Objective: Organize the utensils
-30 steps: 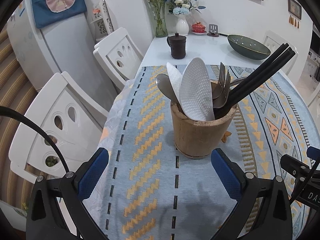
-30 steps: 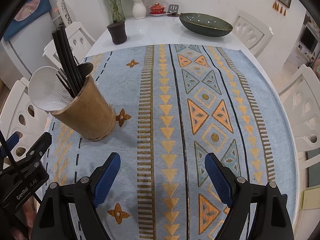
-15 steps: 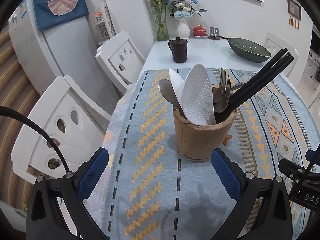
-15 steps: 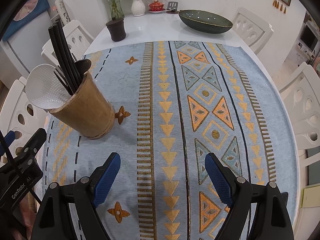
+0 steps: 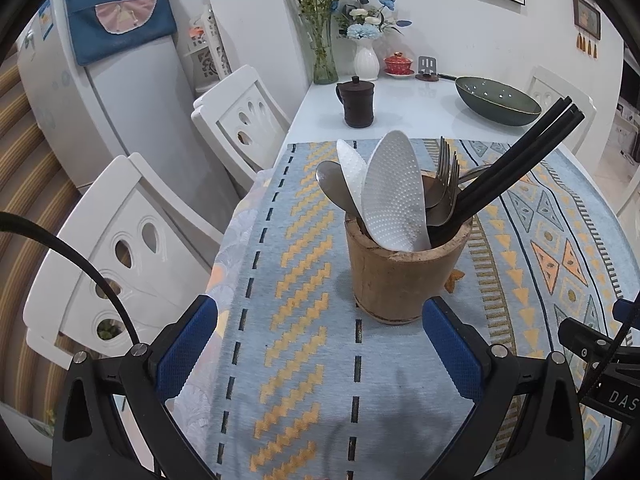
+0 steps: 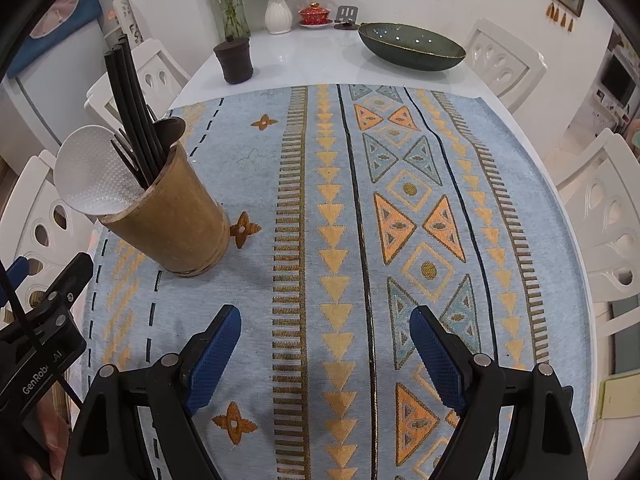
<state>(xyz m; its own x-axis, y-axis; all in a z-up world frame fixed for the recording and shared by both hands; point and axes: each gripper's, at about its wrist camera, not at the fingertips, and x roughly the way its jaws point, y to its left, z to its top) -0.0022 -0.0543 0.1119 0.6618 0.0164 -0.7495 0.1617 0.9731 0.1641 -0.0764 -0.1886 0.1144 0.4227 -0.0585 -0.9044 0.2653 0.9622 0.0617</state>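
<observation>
One utensil holder (image 5: 404, 276) beyond hand-held gripper (image 5: 320, 344).

You've got a matt wooden holder (image 5: 404, 276), dimpled white plastic paddle (image 5: 394, 196), shiny metal forks (image 5: 446, 176), woven cloth (image 6: 340, 208).

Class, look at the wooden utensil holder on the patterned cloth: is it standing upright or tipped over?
Upright. The wooden holder stands with its base flat on the cloth, its mouth facing up, with chopsticks, forks and white paddles sticking out.

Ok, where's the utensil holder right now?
The utensil holder stands on the patterned cloth, just ahead of the left gripper; the right wrist view shows it at left.
</observation>
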